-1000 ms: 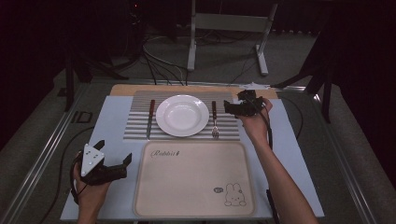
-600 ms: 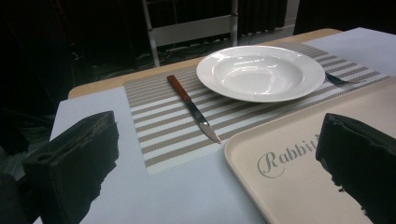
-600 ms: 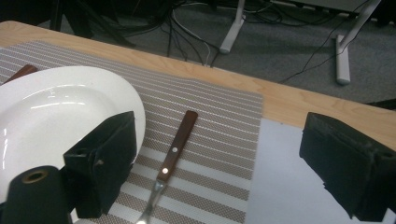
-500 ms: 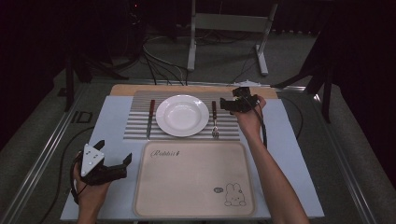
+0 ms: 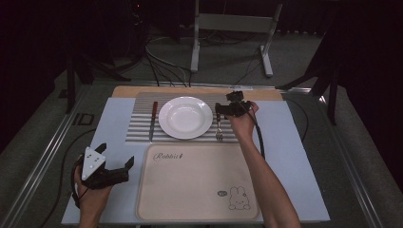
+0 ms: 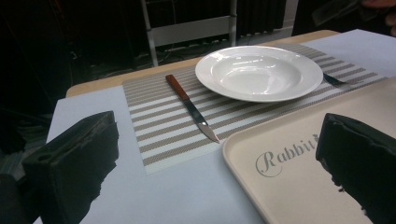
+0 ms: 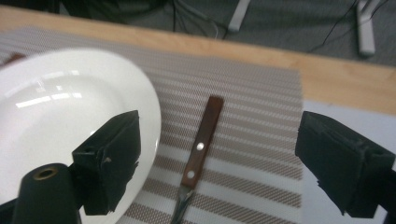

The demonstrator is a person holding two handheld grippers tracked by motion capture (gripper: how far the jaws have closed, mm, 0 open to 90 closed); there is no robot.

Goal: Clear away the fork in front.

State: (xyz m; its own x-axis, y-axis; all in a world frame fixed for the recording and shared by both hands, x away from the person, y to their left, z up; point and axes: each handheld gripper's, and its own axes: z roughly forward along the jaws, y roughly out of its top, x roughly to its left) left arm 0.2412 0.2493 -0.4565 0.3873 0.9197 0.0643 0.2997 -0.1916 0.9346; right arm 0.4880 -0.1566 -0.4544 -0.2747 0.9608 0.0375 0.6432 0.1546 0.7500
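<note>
The beige tray (image 5: 197,185) reads "Rabbit" beside a printed rabbit (image 5: 238,198).

- High view: above the table's near side, looking forward and down.
- Left gripper view: low, off the striped placemat (image 6: 187,126).
- Right gripper view: close above the fork (image 7: 198,149); both share the plate (image 6: 259,72).
</note>
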